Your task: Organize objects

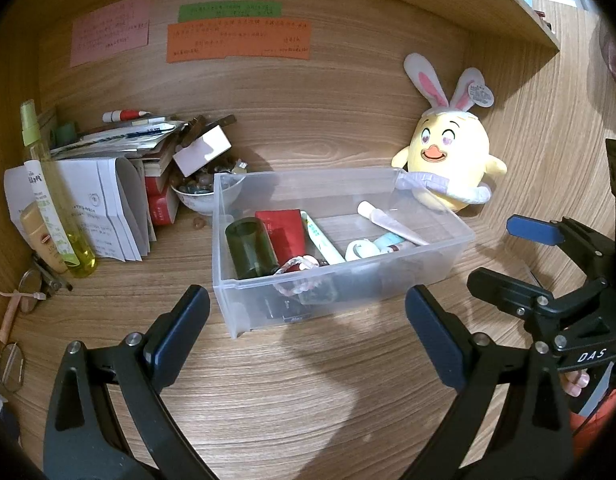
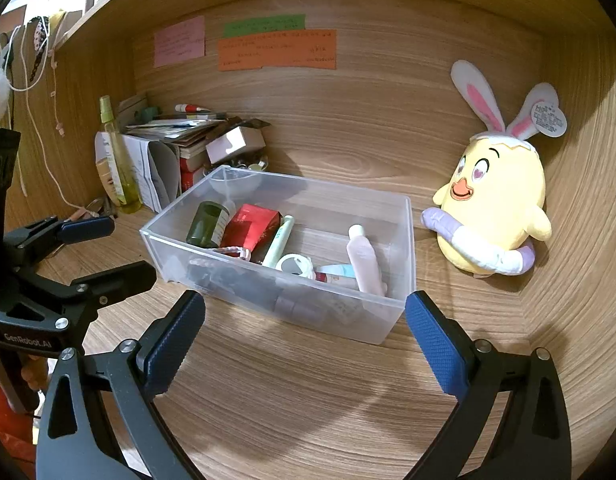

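Both tools idle, nothing gripped. Our left tool [image 1: 308,320] hangs spread wide over the worktop [image 1: 268,400], just short of the clear plastic bin [image 1: 428,256]. Right tool [image 2: 306,320] is also spread wide, facing the bin's near wall.

Bin sits mid-worktop and already holds a dark green jar [image 2: 207,225], red box [image 2: 250,227], a white-green tube [image 2: 279,242], a pink tube [image 2: 363,262], a tape-like ring [image 2: 294,265] and some smaller bits we can't identify.

Still loose outside: plush chick [image 2: 494,216] right of the bin, apart from it; yellow spray bottle [image 1: 52,196] upright at left beside the paper stack [image 1: 104,208]; small bowl [image 1: 200,200] touching or just behind the bin's back-left corner, can't tell which.

Handling guesses:
- Plush: light, soft, will squash; pinch the body or the swim ring, not an ear.
- Spray bottle: tall, smooth, probably slippery and tippy; take it mid-body, squeeze gently.
- Bin: thin wall, flexes; grip the rim near a corner if we shift it.
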{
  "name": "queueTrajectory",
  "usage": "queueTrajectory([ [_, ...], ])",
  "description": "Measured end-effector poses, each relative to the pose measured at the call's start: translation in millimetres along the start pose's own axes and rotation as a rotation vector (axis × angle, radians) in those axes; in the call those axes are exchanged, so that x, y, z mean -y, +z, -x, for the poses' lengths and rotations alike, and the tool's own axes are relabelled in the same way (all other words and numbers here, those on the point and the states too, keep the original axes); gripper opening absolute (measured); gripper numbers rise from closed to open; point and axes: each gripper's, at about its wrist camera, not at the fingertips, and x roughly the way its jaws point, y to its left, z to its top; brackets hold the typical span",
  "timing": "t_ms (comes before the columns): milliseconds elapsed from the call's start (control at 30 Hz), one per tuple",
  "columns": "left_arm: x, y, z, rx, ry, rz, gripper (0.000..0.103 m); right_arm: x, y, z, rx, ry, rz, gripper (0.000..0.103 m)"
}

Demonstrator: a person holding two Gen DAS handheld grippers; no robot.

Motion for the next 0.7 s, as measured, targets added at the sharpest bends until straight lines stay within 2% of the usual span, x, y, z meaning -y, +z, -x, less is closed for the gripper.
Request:
queueTrajectory([
  [700, -0.1, 0.2, -1.7, -0.006, -0.007, 0.002, 0.099, 2.4, 2.2, 0.1, 0.0, 0.0, -0.006, 0.1],
])
